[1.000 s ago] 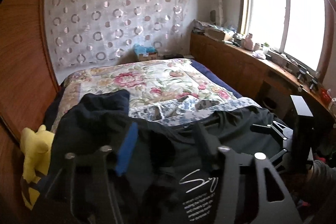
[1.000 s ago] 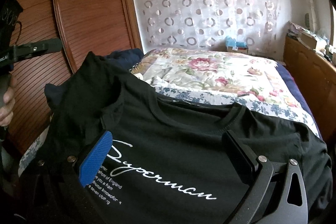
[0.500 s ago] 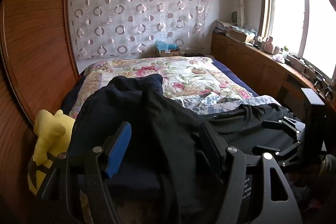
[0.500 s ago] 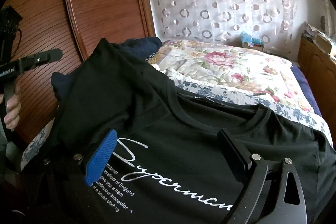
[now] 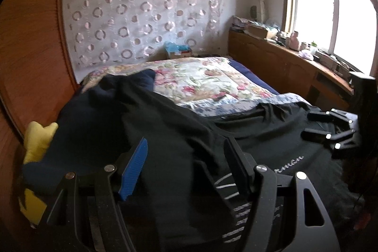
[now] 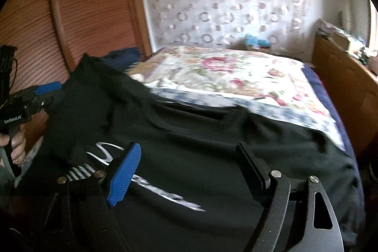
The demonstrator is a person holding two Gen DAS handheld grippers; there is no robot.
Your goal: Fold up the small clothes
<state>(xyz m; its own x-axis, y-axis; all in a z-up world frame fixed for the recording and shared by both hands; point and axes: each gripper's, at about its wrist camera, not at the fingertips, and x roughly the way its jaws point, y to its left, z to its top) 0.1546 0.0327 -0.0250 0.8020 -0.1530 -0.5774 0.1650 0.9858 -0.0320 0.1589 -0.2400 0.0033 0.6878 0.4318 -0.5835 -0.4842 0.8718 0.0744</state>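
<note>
Shirt: black T-shirt [image 6: 212, 145] spread across bed's near end, left side folded over its white print | left gripper [image 5: 186, 164] jaws spread, fabric between, grip unclear | right gripper [image 6: 189, 169] spread above chest print, blurred | hand [image 6: 14, 145] cut off at frame edge | floral quilt [image 5: 208, 79] bare beyond.
</note>
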